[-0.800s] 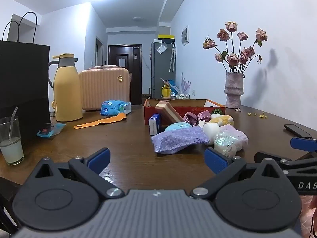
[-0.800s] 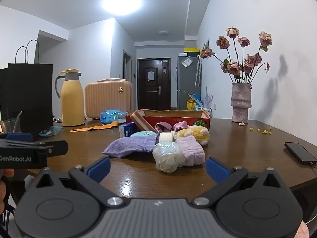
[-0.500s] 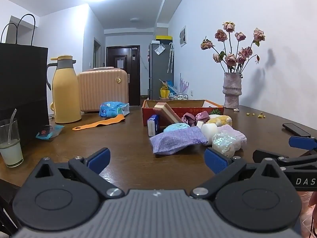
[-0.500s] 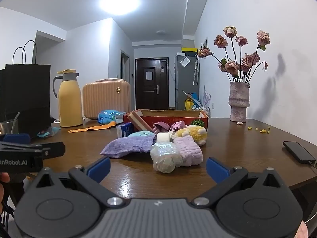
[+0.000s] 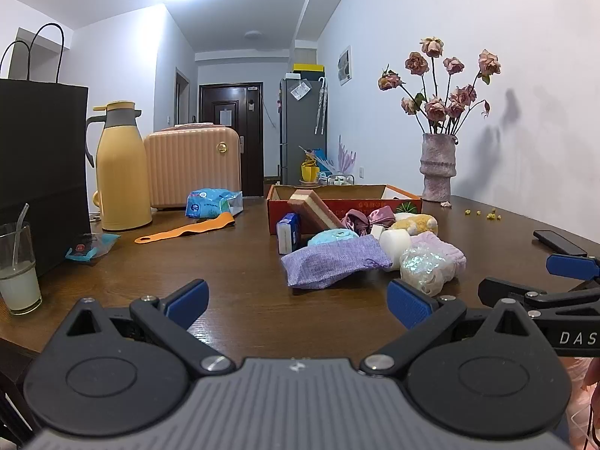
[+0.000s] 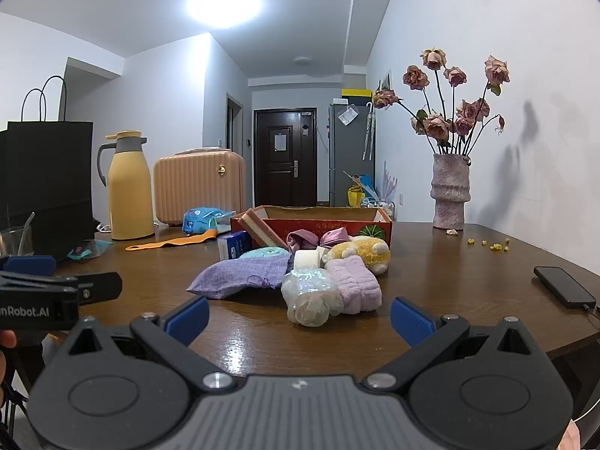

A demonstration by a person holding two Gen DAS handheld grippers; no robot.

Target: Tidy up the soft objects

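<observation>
soft things lie heaped on the dark wooden counter just in front of the open red cardboard box: a lilac woven fabric pouch, a shimmering translucent plastic-wrapped bundle, a pale purple fuzzy folded cloth, a yellow plush toy, a white foam roll, a turquoise round puff and mauve satin scrunchies.

over the last second both views have shifted only slightly; the heap sits a little lower and nearer in each frame, and nothing in it has moved. my reading is that both tools are easing toward the pile and the sorting has not yet begun; every soft piece is outside the box, though a striped pink and cream sponge block leans on its rim.

left gripper: jaws spread wide, nothing between them, nothing touched; it hovers over bare counter short of the lilac pouch. right gripper: jaws likewise spread wide and empty, lined up on the shimmering bundle, which lies just beyond its blue pads. each tool shows at the edge of the other's view, so they sit side by side.
</observation>
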